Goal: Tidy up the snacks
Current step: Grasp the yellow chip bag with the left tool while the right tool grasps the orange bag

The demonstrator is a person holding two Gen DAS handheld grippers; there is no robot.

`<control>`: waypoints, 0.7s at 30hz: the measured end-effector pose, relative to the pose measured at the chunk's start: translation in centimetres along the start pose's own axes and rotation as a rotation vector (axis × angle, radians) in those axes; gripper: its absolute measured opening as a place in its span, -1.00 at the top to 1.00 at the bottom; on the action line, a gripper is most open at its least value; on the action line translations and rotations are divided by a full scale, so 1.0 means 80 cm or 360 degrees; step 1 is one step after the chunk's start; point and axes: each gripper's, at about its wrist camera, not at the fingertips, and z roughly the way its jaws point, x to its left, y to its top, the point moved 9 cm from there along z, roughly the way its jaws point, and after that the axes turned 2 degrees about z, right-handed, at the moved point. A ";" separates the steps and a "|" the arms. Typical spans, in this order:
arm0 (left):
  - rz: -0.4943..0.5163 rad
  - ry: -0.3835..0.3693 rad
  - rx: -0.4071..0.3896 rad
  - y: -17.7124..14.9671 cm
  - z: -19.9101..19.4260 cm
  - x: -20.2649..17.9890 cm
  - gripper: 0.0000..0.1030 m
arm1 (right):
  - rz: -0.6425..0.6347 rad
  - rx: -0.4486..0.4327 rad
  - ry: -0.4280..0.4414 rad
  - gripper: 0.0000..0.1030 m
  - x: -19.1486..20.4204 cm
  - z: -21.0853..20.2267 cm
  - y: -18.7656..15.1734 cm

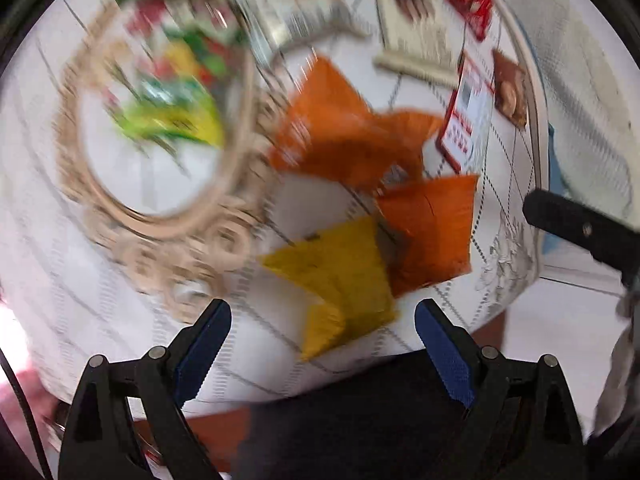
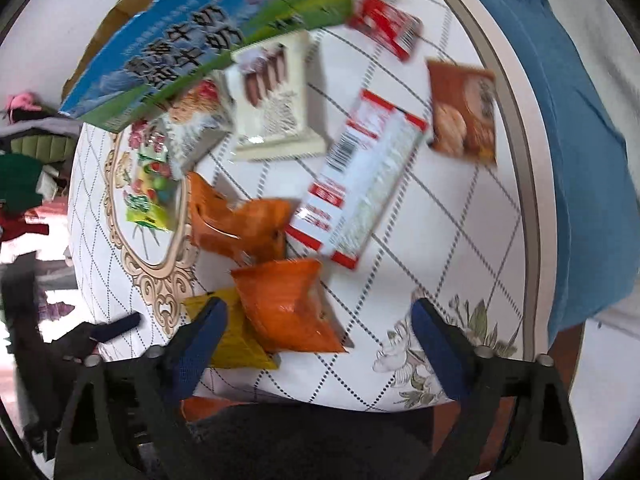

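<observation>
Bright, even daylight; heavy motion blur in the left view, perhaps worst toward ten o'clock; fisheye-bent edges.

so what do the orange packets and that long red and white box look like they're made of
Orange packets: thin plastic or foil film, it seems; they are crumpled and puffy, with glossy highlights on the creases. Red and white box: probably printed paperboard with a smooth coat; flat faces, straight edges, and a barcode and fine print on its face. Blur leaves finer texture unclear.
</observation>
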 end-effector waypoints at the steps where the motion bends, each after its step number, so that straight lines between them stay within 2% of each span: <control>1: -0.0026 -0.0047 0.0033 0.003 0.011 -0.007 -0.83 | 0.0011 0.0006 -0.0004 -0.61 -0.005 0.003 -0.003; 4: -0.0064 -0.0064 0.0061 0.016 0.036 -0.010 -0.77 | 0.0037 0.0016 -0.0015 -0.59 -0.018 0.011 -0.007; 5: -0.0082 -0.0057 0.0069 0.018 0.045 -0.011 -0.51 | 0.0036 0.0017 -0.0014 -0.58 -0.018 0.012 -0.009; 6: -0.0087 -0.0040 0.0072 0.019 0.049 -0.010 -0.11 | 0.0030 0.0019 -0.0008 -0.58 -0.017 0.014 -0.009; 7: -0.0095 -0.0015 0.0071 0.019 0.052 -0.006 0.04 | 0.0017 0.0025 -0.0004 -0.57 -0.015 0.016 -0.011; 11: -0.0186 0.0022 0.0006 0.013 0.039 0.026 0.05 | -0.0063 0.0036 0.0013 -0.56 0.009 0.025 -0.012; 15: -0.0357 0.0082 -0.0071 0.010 0.016 0.077 0.05 | -0.0166 0.0096 0.0010 -0.56 0.046 0.058 -0.016; 17: -0.0428 0.0056 -0.0078 0.011 0.012 0.088 0.04 | -0.0222 0.0138 -0.0018 -0.55 0.060 0.080 -0.020; 19: -0.0479 0.0017 -0.0070 0.011 0.011 0.091 0.03 | -0.0261 0.0176 -0.0042 -0.34 0.069 0.098 -0.025; 20: -0.0498 0.0009 -0.0070 0.011 0.011 0.090 -0.01 | -0.0290 0.0198 -0.0062 -0.31 0.072 0.107 -0.028; 21: -0.0512 0.0000 -0.0066 0.011 0.012 0.086 -0.09 | -0.0329 0.0207 -0.0090 -0.17 0.074 0.114 -0.031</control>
